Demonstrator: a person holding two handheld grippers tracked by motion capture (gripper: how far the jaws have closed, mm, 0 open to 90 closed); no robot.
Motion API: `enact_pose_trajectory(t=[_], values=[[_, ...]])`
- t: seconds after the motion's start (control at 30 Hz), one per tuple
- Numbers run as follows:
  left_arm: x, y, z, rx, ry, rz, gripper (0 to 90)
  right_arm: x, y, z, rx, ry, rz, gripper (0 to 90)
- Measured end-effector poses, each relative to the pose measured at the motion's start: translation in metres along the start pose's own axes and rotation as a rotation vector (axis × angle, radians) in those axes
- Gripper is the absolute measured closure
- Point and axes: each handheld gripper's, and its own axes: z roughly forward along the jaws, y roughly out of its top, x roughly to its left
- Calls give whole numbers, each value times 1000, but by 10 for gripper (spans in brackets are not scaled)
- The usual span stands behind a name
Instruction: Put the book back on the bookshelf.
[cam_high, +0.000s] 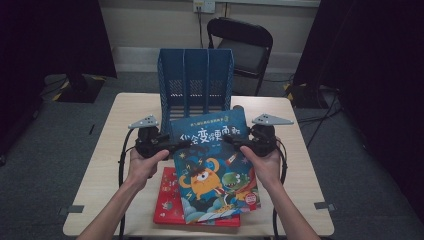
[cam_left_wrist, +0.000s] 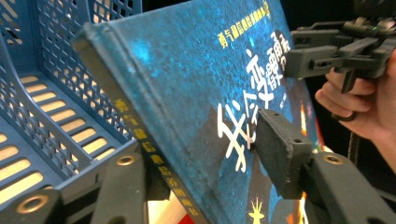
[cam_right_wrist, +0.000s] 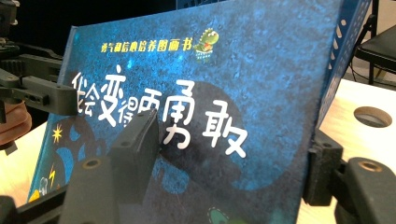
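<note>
The person's forearms came in nearest the high camera, each hand carrying a gripper. Between the two tools hung the blue book (cam_high: 212, 160), tilted, its top edge raised toward the file rack (cam_high: 196, 82) and its bottom edge low over the red book (cam_high: 172, 200) lying flat on the table (cam_high: 110, 145).

The left gripper (cam_high: 172, 145) pinched the blue book at its spine side, one pad pressed on the cover and the other behind the spine (the left gripper view showed this plainly). The right gripper (cam_high: 232, 141) held the opposite edge: one pad lay on the cover, the other sat at the outer edge, so it looked clamped there, though the back face stayed hidden.

The relation that mattered: the rack stood just beyond both tools, straight ahead of the book's top edge, and its slots ran front to back. The book's long axis ran away from the person toward the rack, but its face still lay broad across the slots, so in my judgement it would need turning upright, spine down, before it could slide in. Both hands were about equally near the rack.

The left gripper view showed the rack's slotted floor and dividers close behind the spine; the right gripper view showed a hole (cam_right_wrist: 372, 116) in the table beside its outer jaw.
</note>
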Motion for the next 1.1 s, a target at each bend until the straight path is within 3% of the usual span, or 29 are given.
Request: enact_pose_trajectory(t=[0.13, 0.37, 0.5, 0.57, 0.7, 0.97, 1.1], values=[[2, 3, -4, -16, -6, -2, 536, 2, 3, 2, -15, 1, -5, 326], [-3, 19, -13, -33, 17, 47, 550, 7, 12, 1, -60, 2, -14, 330], [-7, 29, -18, -77, 23, 54, 587, 10, 20, -1, -90, -6, -28, 334], [-13, 38, -21, -71, 40, 77, 595, 10, 26, -4, -93, -9, -26, 341], [-24, 49, -28, -112, 24, 140, 653, 11, 34, -14, -127, -9, -45, 359], [-40, 37, -34, -177, -23, 185, 688, 18, 23, -30, -166, -3, -112, 357], [-47, 31, -36, -198, -43, 203, 689, 21, 18, -37, -171, 4, -118, 360]])
